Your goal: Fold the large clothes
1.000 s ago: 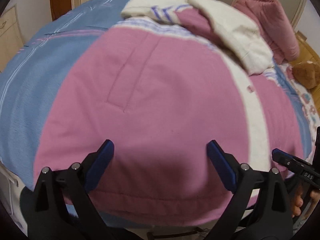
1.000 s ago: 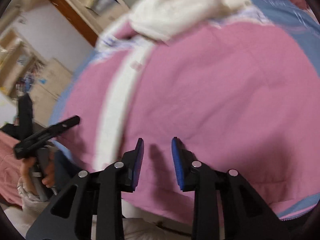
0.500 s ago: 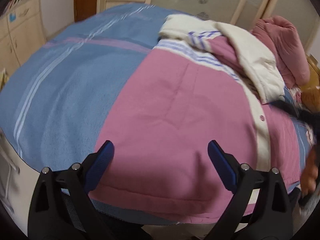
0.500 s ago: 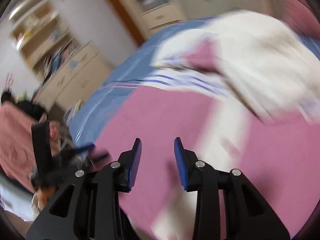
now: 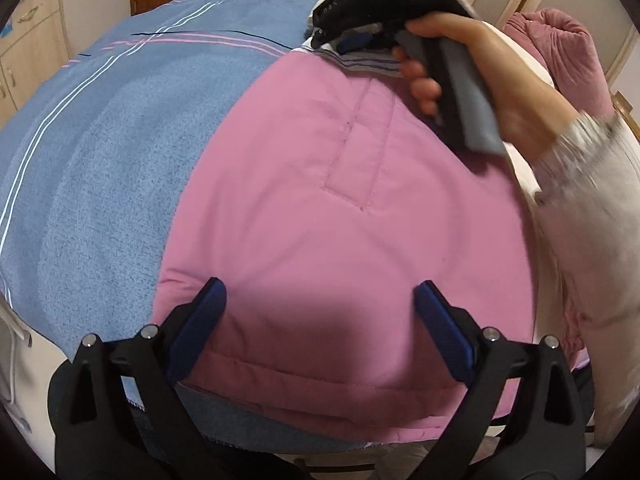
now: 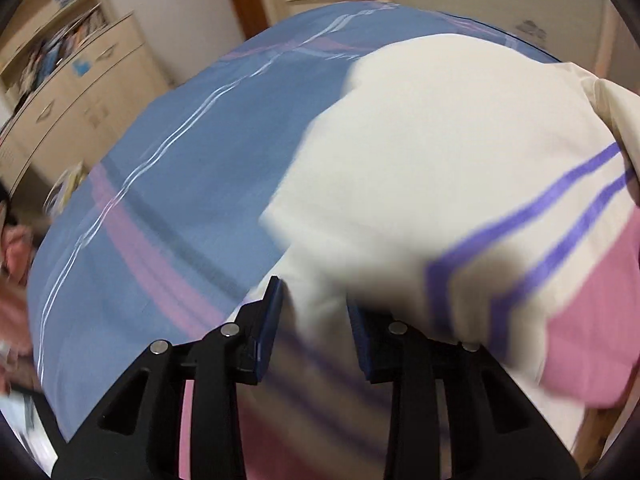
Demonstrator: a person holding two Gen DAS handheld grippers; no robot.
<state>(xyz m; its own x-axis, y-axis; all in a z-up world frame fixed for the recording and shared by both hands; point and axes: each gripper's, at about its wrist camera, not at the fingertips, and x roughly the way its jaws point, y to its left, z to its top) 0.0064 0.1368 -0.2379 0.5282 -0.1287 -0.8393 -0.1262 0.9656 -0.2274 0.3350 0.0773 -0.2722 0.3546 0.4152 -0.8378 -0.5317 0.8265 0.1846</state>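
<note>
Left gripper (image 5: 320, 320) apart above pink jacket (image 5: 320, 200); right gripper (image 6: 314, 320) apart over cream hood (image 6: 440, 160); blue bedspread (image 5: 100, 140) beneath.

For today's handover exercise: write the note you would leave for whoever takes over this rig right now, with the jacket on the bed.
Left gripper: open, empty, hovering over the hem end of the pink jacket.
Right gripper: jaws part-way apart, at the jacket's far end over the cream striped part; cream cloth shows between the pads, but blur hides whether they pinch it.
Things: jacket lies spread flat on the blue bedspread; a pink pillow sits behind.
Done: jacket laid out, no fold visible.
Left: grip the cream part, fold it, then fold the body.
</note>
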